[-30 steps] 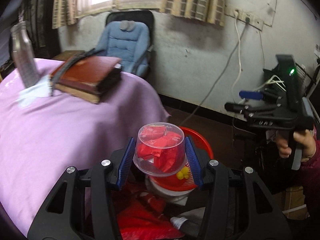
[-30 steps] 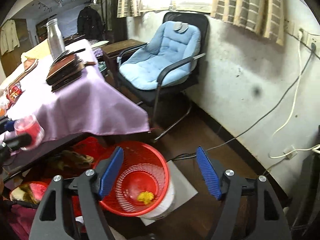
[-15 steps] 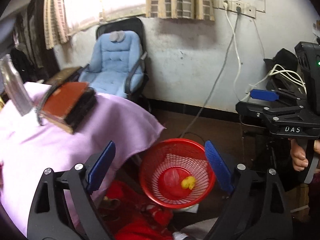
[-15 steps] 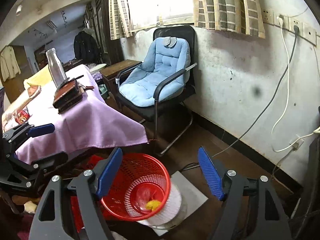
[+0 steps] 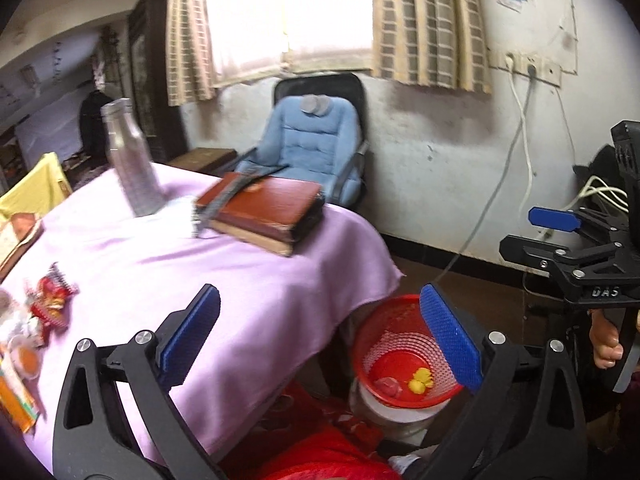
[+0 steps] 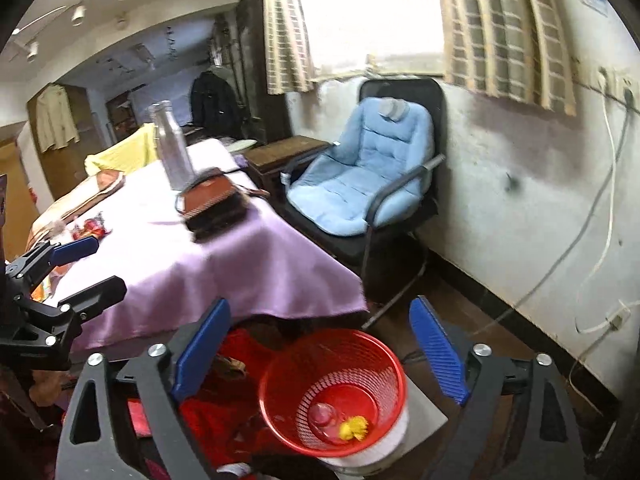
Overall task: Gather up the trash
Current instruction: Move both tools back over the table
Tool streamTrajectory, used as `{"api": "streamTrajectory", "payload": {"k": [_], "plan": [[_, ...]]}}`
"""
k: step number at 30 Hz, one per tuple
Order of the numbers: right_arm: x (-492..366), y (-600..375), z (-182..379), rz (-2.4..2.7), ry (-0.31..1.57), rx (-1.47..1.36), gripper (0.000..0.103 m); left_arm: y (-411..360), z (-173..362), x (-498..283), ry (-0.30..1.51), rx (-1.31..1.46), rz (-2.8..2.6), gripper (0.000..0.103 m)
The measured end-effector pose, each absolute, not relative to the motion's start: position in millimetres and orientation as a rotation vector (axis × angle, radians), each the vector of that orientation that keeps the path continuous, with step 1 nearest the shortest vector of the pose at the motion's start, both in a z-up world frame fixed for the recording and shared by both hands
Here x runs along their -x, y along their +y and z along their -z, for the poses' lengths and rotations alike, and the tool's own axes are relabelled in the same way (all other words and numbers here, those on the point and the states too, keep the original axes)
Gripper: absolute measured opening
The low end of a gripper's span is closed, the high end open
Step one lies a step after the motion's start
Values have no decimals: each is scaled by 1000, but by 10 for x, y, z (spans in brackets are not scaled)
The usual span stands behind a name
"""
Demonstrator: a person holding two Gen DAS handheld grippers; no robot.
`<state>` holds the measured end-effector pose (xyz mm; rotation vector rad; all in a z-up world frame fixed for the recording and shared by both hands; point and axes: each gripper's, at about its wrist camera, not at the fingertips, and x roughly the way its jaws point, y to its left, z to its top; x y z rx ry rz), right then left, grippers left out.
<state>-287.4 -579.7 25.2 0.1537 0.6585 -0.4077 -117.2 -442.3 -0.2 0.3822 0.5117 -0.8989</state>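
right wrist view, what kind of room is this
Most likely a lived-in room at home: a padded blue armchair under a curtained window, a table under a purple cloth, and a red wastebasket.

Two grippers are in view, the left gripper (image 5: 320, 336) and the right gripper (image 6: 320, 354), each with two blue-padded fingers spread wide and empty. One red mesh bin (image 6: 394, 364) stands on the floor with two items in it: one clear cup (image 6: 324, 414) and one yellow scrap (image 6: 354, 428). The purple-clothed table (image 5: 260, 280) carries one steel bottle (image 5: 132, 160), two stacked books (image 5: 264, 210), and perhaps two red wrappers (image 5: 50, 300), blurred. One blue-cushioned chair (image 6: 360, 184) stands alongside.
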Motion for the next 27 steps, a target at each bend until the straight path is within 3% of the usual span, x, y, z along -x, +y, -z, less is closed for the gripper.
{"api": "streamTrajectory", "payload": {"k": [27], "plan": [[1578,-3921,-434,-13,681,-36,95,-2195,-72,494,515,-108,484,96]]}}
